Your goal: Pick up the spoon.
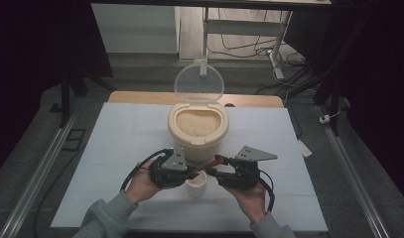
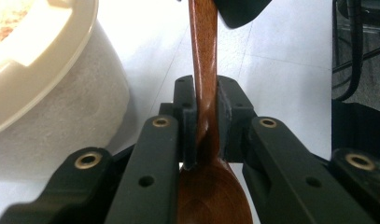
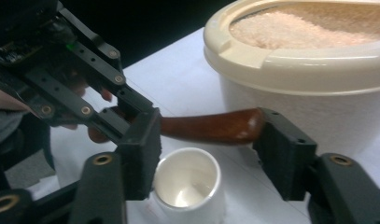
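Table (image 1: 120,148) w/ white top, seen from the high view. At its far middle sits the tub (image 1: 198,130), cream plastic, full of pale grain, w/ its clear lid (image 1: 199,83) tipped up behind it. Looks heavy and steady; not a thing to shift.

Nearer the person, 2 grippers meet over the cup (image 1: 196,184), a small white one, empty, upright, just in front of the tub. Light, prob. tips easily if knocked.

Left gripper (image 2: 205,105): jaws clamped tight on the spoon (image 2: 204,60) at its neck, just above the bowl, which lies back toward the camera. Handle runs forward, away from the gripper.

Right gripper (image 3: 211,140): jaws stand apart around the handle's far end. The right-hand pad looks to be at or against the tip; left pad stands clear of the wood, so no grip yet.

Spoon is dark varnished wood, held level above the cup, apart from it. Stiff, light, smooth finish, so likely slick under the pads. The neck is narrow and rounded; a hold there could let it roll. Better bite is prob. on the wider flat of the handle, squarely across it.
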The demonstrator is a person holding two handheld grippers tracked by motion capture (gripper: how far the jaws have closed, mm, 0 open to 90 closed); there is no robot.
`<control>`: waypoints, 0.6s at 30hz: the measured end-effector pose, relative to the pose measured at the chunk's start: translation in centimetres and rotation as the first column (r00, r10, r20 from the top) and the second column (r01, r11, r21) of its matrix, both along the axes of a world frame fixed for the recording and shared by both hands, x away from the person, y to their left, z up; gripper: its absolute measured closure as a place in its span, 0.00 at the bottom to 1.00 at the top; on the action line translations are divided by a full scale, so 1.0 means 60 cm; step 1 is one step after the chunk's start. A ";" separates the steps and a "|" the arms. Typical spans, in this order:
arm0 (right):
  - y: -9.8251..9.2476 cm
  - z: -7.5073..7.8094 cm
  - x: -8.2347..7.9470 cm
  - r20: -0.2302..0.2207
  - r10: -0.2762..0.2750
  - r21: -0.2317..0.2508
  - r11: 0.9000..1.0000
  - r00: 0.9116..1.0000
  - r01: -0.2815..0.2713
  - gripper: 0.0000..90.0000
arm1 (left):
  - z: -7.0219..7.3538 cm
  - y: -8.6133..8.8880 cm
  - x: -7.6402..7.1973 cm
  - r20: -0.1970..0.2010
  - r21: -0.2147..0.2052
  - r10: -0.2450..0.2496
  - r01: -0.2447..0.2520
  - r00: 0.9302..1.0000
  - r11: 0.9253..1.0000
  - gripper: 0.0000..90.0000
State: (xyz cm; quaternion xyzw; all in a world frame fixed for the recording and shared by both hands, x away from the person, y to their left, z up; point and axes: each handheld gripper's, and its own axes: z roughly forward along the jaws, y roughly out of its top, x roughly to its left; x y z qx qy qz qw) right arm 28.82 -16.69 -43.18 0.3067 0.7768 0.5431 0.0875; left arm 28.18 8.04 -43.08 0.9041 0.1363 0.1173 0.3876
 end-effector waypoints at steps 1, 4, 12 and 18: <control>0.001 0.000 -0.001 0.002 0.001 0.006 1.000 1.000 -0.001 0.55 | 0.000 -0.002 -0.001 0.001 -0.002 -0.001 0.001 1.000 1.000 0.87; 0.002 0.002 -0.003 -0.001 0.005 0.033 0.999 1.000 -0.005 0.61 | -0.001 -0.005 -0.004 0.014 0.011 0.002 -0.002 1.000 1.000 0.87; -0.001 0.009 -0.007 -0.002 0.043 0.124 0.991 0.999 -0.042 0.79 | -0.001 -0.006 -0.005 0.024 0.018 0.006 -0.006 1.000 1.000 0.87; -0.002 0.013 -0.008 0.005 0.083 0.173 0.981 0.997 -0.083 0.86 | 0.003 -0.005 -0.009 0.040 0.018 -0.001 0.000 0.999 1.000 0.88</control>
